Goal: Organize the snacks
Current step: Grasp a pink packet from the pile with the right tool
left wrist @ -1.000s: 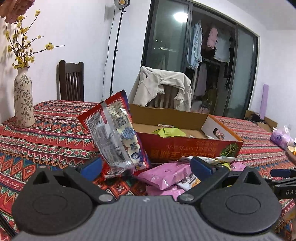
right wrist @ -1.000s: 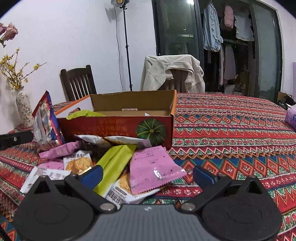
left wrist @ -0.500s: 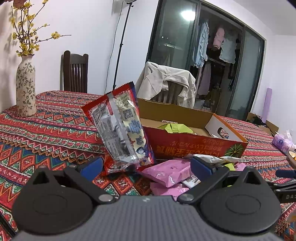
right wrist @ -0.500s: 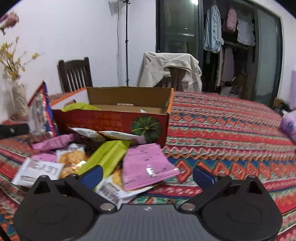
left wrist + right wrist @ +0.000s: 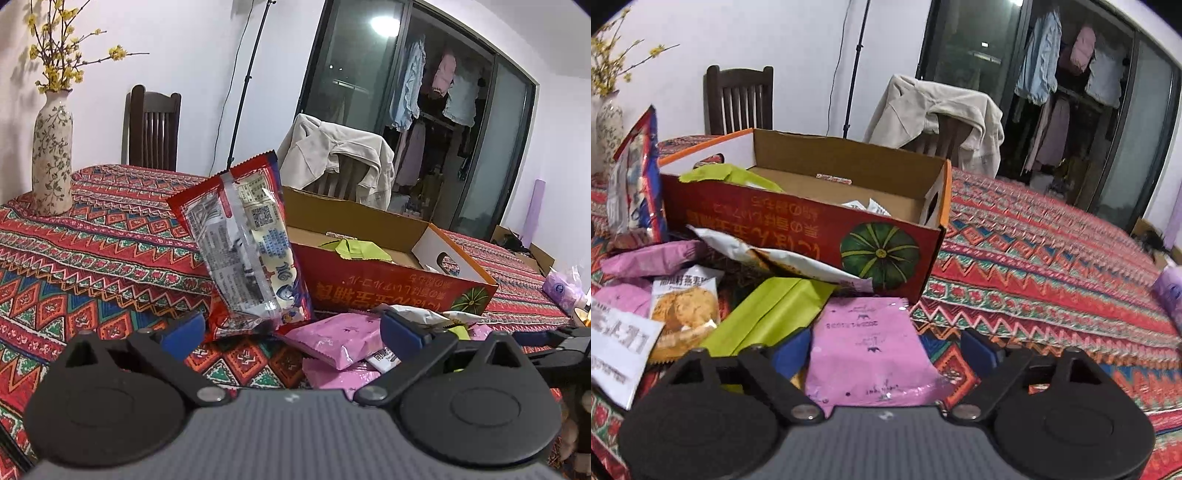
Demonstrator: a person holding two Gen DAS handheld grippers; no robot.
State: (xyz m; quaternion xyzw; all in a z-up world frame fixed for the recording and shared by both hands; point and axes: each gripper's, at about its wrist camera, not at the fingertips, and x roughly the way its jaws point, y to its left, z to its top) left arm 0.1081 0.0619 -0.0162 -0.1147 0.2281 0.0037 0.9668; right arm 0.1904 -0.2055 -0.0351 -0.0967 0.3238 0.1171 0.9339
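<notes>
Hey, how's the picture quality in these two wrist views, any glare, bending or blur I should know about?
Left wrist view: a ceiling light glares in the glass door, the fisheye bends the door frame, and the red snack bag is sharp. Right wrist view: dimmer, the cardboard box print is readable, and the white packet at the left edge is smeared.

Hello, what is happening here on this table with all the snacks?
A person is sorting snack packets into a cardboard box on a patterned tablecloth, using handheld tongs in each hand. The right tongs are closing around a pink packet lying in front of the box; the pads do not press it yet. The left tongs are open near a red packet that stands upright beside the box. Several more packets lie loose, and a green packet is already inside.
</notes>
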